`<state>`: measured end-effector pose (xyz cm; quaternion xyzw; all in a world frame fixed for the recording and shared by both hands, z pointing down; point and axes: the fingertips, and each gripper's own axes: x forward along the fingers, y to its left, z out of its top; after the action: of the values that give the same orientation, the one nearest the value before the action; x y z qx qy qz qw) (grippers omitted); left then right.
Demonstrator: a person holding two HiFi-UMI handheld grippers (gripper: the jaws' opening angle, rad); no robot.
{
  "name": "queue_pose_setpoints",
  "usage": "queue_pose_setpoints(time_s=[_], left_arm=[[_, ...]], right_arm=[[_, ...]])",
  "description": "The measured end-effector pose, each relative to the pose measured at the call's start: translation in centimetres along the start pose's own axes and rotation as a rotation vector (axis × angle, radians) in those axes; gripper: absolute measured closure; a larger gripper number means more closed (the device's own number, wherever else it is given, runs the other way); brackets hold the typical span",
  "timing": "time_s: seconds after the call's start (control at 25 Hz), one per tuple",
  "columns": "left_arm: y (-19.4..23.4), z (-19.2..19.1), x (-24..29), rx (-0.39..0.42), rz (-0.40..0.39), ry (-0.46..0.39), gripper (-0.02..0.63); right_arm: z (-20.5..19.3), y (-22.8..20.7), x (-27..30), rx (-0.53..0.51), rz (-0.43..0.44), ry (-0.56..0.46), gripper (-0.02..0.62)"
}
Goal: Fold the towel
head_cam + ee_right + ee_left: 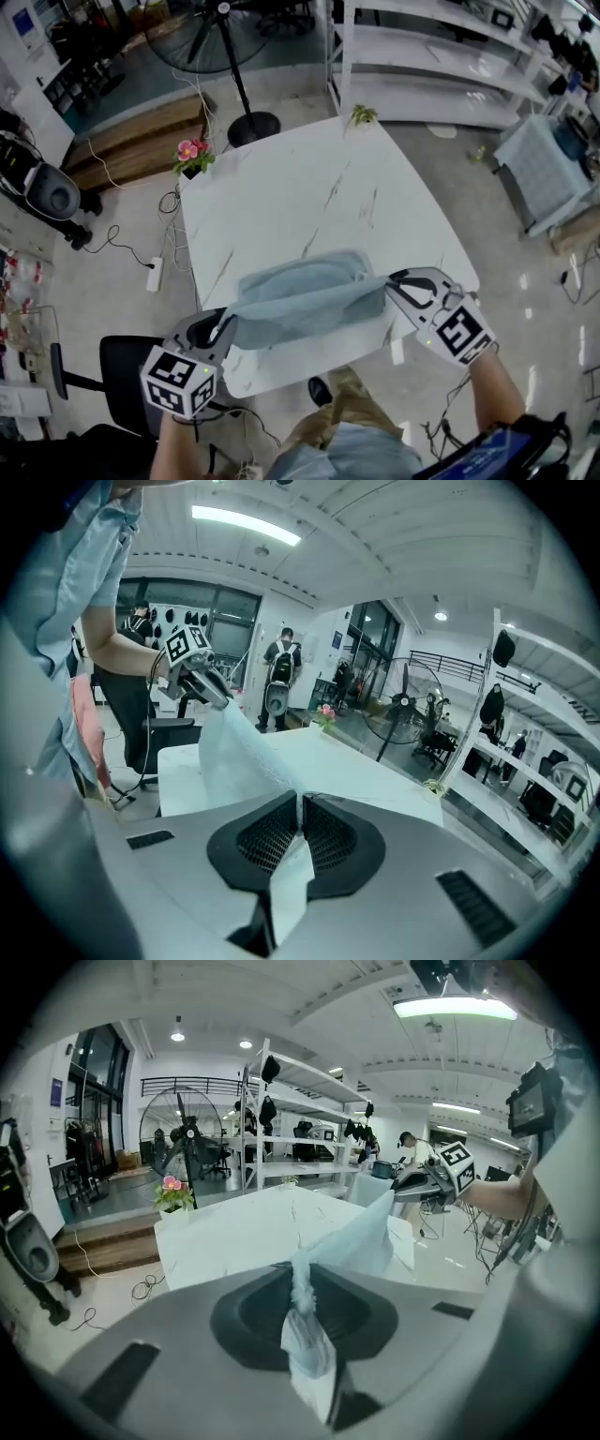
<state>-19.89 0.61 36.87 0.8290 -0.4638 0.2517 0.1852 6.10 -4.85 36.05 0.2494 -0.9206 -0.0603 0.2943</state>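
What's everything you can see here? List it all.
pale blue cloth towel: one, pale blue, over near table edge, stretched between claws
white marble-look table: one, white, centre
pink potted flower: one, pink, at table's left corner
small green plant: one, green, at table's far corner
black pedestal fan: one, black, floor beyond table
black office chair: one, black, floor near left
white shelving rack: one, white, far right
left claw: one, grey, shut on towel
right claw: one, grey, shut on towel
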Motion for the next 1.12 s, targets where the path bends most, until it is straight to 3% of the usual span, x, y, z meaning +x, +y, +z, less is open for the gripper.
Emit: queue_pose_setpoints(time_s=[0.32,0.76,0.96,1.04,1.12], left_arm=[[3.9,-1.3,5.9,-0.088,0.009,0.088,0.546],[7.8,-7.0,12.3,-0.226,0.019,0.262,0.543],[8.6,-7.6,13.7,-0.290,0.022,0.264,0.537],[9.1,-7.4,13.7,-0.311,0.027,0.248,0.511],[9.7,-7.1,13.0,-0.318,0.036,0.227,0.422]], right_arm=[[-2.4,-3.6,5.6,0.038,0.039,0.056,0.560],[-8.0,-4.6,14.0,0.087,0.148,0.181,0.560],[-9.6,-4.4,16.2,-0.006,0.159,0.255,0.558],[-9.6,-4.2,16.5,0.029,0.173,0.249,0.546],[-8.7,-4.5,16.1,0.125,0.194,0.204,0.480]])
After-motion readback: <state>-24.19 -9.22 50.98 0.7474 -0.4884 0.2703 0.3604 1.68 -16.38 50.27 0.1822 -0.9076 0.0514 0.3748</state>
